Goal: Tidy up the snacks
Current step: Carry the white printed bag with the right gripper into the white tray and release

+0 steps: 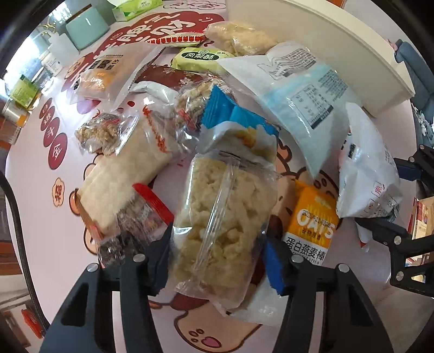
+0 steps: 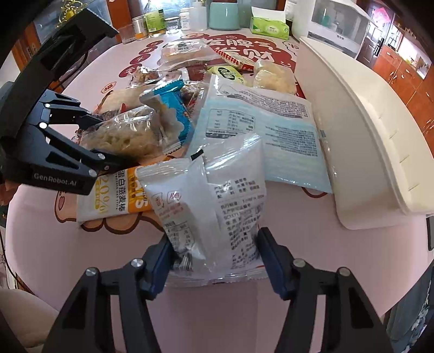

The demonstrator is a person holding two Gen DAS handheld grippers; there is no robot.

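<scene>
A heap of wrapped snacks lies on a pink printed tablecloth [image 2: 81,258]. My left gripper [image 1: 217,260] is shut on a clear packet of pale puffed-rice cake [image 1: 225,214]; it also shows in the right wrist view [image 2: 127,135], held by the left gripper [image 2: 108,144]. My right gripper [image 2: 214,260] is shut on a silver-white printed packet [image 2: 217,206], seen at the right in the left wrist view [image 1: 366,173]. An orange oats bar [image 1: 312,228] lies between them. A blue-and-white packet [image 1: 238,127] and a large pale-blue bag [image 1: 306,95] lie behind.
A white tray-like bin [image 2: 360,141] stands at the right of the heap. At the table's far edge are a mint canister [image 2: 223,15], a green tissue box [image 2: 268,27], jars and bottles [image 2: 154,23]. More snack packets [image 1: 100,73] lie further back.
</scene>
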